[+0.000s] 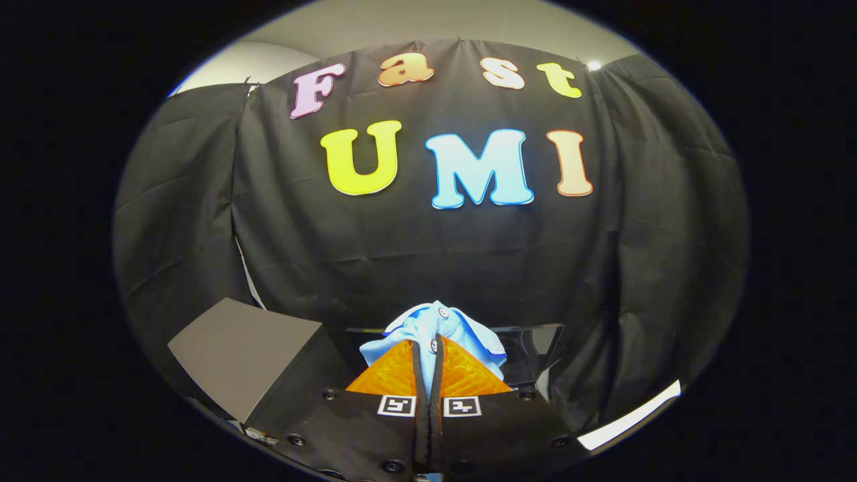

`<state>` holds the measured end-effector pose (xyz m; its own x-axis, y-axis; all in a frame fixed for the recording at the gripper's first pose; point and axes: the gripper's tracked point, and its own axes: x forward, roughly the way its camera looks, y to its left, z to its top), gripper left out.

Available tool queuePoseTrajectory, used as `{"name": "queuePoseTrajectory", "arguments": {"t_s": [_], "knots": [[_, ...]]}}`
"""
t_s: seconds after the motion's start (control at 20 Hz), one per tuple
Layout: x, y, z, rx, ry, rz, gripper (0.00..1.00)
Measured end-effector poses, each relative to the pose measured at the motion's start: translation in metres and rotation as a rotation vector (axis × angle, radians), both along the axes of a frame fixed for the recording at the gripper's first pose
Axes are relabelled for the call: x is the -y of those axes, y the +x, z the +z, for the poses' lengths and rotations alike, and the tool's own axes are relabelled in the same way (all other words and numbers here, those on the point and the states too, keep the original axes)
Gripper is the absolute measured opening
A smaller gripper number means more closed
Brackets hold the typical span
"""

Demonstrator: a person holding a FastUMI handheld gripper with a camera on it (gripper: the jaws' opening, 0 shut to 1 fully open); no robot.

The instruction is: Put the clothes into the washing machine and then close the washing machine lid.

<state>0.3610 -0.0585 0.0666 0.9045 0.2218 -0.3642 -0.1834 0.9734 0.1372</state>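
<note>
We see the gripper in the gripper view with its two fingers drawn nearly together, only a thin dark slit left between them. Both fingers press on a light blue garment, which is pinched in that slit. A narrow strip of the cloth runs down between the fingers, with one small button showing on it at the fingertips.

Most of the garment bunches up over and just ahead of the fingertips. We note a fold spilling to the left of the tips and a larger fold, with darker blue edging, falling to the right. A second button sits near the top of the bunch. The cloth is lifted clear and hangs from the grip, touching nothing else that we can see.

At the base of each finger we see a small square marker, one on either side of the slit.

Behind the garment we make out a dark, glossy panel with a thin pale edge; whether this belongs to the washing machine we cannot tell. Left of the fingers and a little beyond them stands a grey box-like block with a flat slanted top.

The black cloth wall closes the scene beyond everything, hanging in loose folds.
</note>
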Motion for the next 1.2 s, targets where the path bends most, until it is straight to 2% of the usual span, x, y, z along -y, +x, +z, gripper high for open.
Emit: {"name": "queuePoseTrajectory", "arguments": {"t_s": [0.6, 1.2], "knots": [[-0.010, 0.010, -0.095, -0.142, -0.034, -0.007, 0.01], [-0.012, 0.026, -0.187, -0.320, -0.037, -0.070, 0.01]]}}
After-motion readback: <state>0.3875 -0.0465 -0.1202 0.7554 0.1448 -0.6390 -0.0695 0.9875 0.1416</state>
